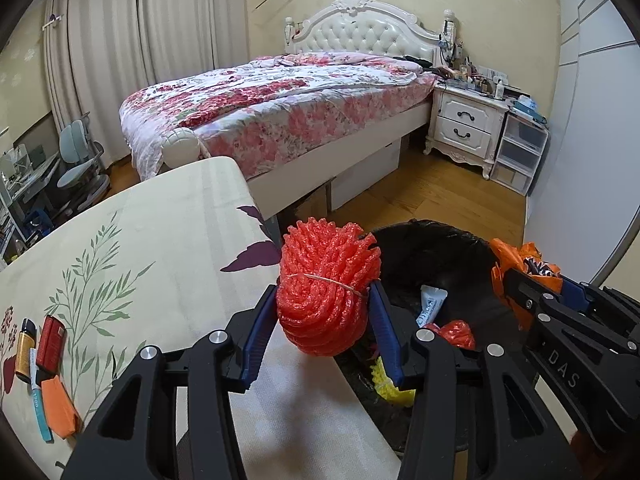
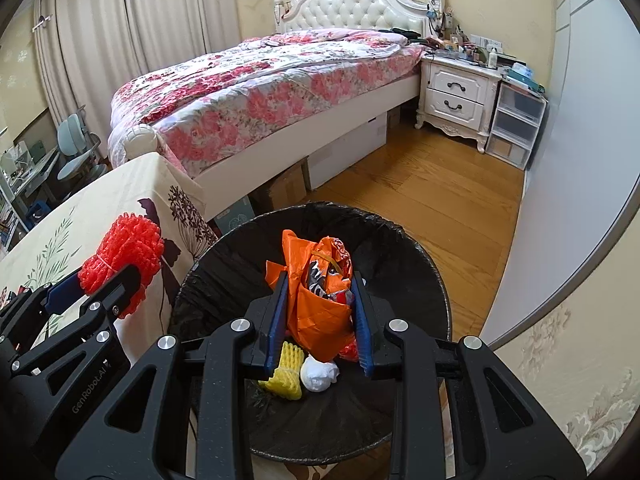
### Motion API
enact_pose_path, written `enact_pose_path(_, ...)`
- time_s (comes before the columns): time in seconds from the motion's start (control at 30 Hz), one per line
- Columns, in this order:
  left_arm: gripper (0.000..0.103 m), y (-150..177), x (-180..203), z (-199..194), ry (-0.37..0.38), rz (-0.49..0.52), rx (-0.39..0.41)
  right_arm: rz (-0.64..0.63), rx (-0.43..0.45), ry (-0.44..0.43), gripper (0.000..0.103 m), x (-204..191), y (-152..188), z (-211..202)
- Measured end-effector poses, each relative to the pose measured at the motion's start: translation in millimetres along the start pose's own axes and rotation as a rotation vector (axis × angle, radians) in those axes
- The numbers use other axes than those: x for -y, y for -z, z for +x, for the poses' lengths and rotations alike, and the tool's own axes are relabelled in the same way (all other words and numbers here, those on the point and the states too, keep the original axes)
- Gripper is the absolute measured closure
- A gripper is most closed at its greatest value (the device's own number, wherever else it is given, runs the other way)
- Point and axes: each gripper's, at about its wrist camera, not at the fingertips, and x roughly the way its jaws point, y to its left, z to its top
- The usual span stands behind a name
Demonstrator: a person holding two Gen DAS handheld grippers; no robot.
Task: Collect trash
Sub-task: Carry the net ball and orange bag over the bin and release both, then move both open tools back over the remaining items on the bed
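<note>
bin (image 2: 420,248) black-lined, beside table (image 1: 160,240), already holding scraps, so drops need only release | right gripper (image 2: 320,320) clamped on orange bag (image 2: 316,312) directly over bin, likely poised to drop | left gripper (image 1: 324,320) clamped on red foam net (image 1: 326,292) at table edge, near bin rim

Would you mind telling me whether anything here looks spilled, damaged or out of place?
Nothing stands out. The left gripper holds the red foam net at the table edge beside the bin; the right gripper holds the orange bag over it. No trash shows on the floor.
</note>
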Motion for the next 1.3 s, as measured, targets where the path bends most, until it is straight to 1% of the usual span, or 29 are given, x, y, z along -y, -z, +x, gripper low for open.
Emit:
enact_pose_path(0.07, 0.053, -0.1, 1.6, 1.7, 0.000, 0.003, -0.004, 0.009, 0.002, 0.006, 0.073, 3.4, -0.1, 1.4)
enact_pose_path(0.13, 0.046, -0.2, 1.9, 3.2, -0.003, 0.005, -0.008, 0.020, 0.004, 0.015, 0.070, 5.0, -0.6, 3.5)
enact_pose_path(0.17, 0.039, 0.4, 1.2, 3.1, -0.003, 0.000, -0.007, 0.023, 0.003, 0.017, 0.068, 5.9, -0.4, 4.1)
enact_pose_path(0.2, 0.035, 0.5, 0.4, 2.7, -0.003, -0.005, -0.006, 0.026, 0.004, 0.021, 0.064, 6.7, -0.1, 4.3)
enact_pose_path(0.23, 0.033, 0.7, -0.2, 2.5, -0.004, -0.009, -0.006, 0.029, 0.007, 0.027, 0.060, 7.5, 0.4, 3.9)
enact_pose_path(0.3, 0.028, 1.1, -2.2, 2.8, -0.013, -0.016, -0.008, 0.032, 0.012, 0.033, 0.057, 9.2, 1.4, 2.7)
enact_pose_path(0.37, 0.026, 0.9, -4.8, 2.1, -0.017, -0.027, -0.010, 0.033, 0.015, 0.037, 0.056, 10.5, 1.6, 1.5)
enact_pose_path(0.43, 0.023, 0.7, -8.6, -0.4, -0.024, -0.041, -0.007, 0.032, 0.022, 0.042, 0.051, 10.3, 1.4, -1.3)
enact_pose_path(0.53, 0.021, 0.5, -15.2, -6.7, -0.037, -0.053, 0.001, 0.031, 0.036, 0.045, 0.043, 8.7, 1.0, -6.4)
enact_pose_path(0.57, 0.020, 1.1, -17.6, -9.5, -0.044, -0.053, 0.005, 0.030, 0.037, 0.044, 0.043, 7.8, 0.7, -7.4)
enact_pose_path(0.63, 0.019, 2.7, -23.6, -15.6, -0.065, -0.053, 0.009, 0.025, 0.042, 0.041, 0.036, 3.9, 0.7, -10.3)
enact_pose_path(0.67, 0.019, 4.1, -28.0, -19.3, -0.072, -0.058, 0.009, 0.019, 0.045, 0.040, 0.035, 0.8, 0.9, -11.8)
enact_pose_path(0.87, 0.018, 13.1, -58.0, -41.3, -0.119, -0.100, 0.018, -0.008, 0.051, 0.012, 0.031, -17.5, 4.8, -21.5)
enact_pose_path(1.03, 0.018, 21.3, -90.2, -60.3, -0.168, -0.149, 0.024, -0.040, 0.053, -0.023, 0.030, -38.6, 9.4, -30.0)
enact_pose_path(1.3, 0.018, 47.6, -144.2, -83.7, -0.254, -0.222, 0.005, -0.100, 0.042, -0.092, 0.030, -82.0, 18.7, -38.8)
